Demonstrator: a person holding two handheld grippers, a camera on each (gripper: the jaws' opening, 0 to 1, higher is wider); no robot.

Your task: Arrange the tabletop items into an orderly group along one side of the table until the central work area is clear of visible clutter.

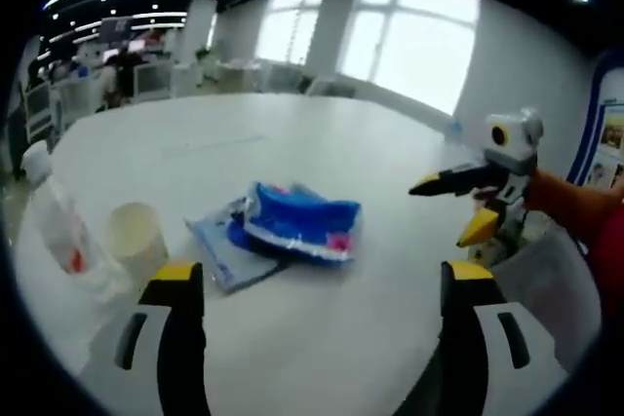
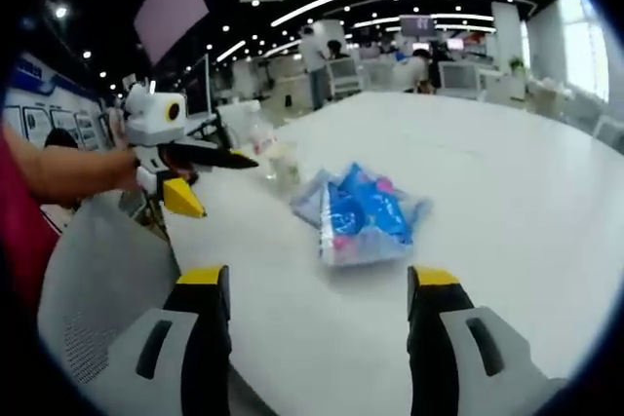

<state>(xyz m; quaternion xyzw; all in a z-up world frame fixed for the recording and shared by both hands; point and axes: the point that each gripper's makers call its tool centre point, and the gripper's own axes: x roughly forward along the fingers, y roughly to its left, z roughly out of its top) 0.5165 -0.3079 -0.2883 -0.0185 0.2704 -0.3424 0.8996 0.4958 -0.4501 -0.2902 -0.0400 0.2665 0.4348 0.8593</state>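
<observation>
A blue snack packet (image 1: 302, 221) lies on a pale blue booklet (image 1: 216, 252) near the middle of the round white table (image 1: 292, 133). My left gripper (image 1: 322, 284) hangs open just short of it, nothing between its yellow-tipped jaws. A paper cup (image 1: 135, 239) stands to the left of the booklet. My right gripper (image 1: 450, 208) comes in from the right, open and held off the table's edge. In the right gripper view the packet (image 2: 361, 211) lies ahead of my open right gripper (image 2: 317, 284), and my left gripper (image 2: 216, 180) stands open at the left, held by a person's arm.
A clear plastic bag (image 1: 63, 231) with a red mark lies at the table's left edge beside the cup. Grey chair backs (image 2: 97, 289) (image 1: 551, 284) stand close to the table's edge. Desks, monitors and people fill the office beyond the table (image 2: 507, 163).
</observation>
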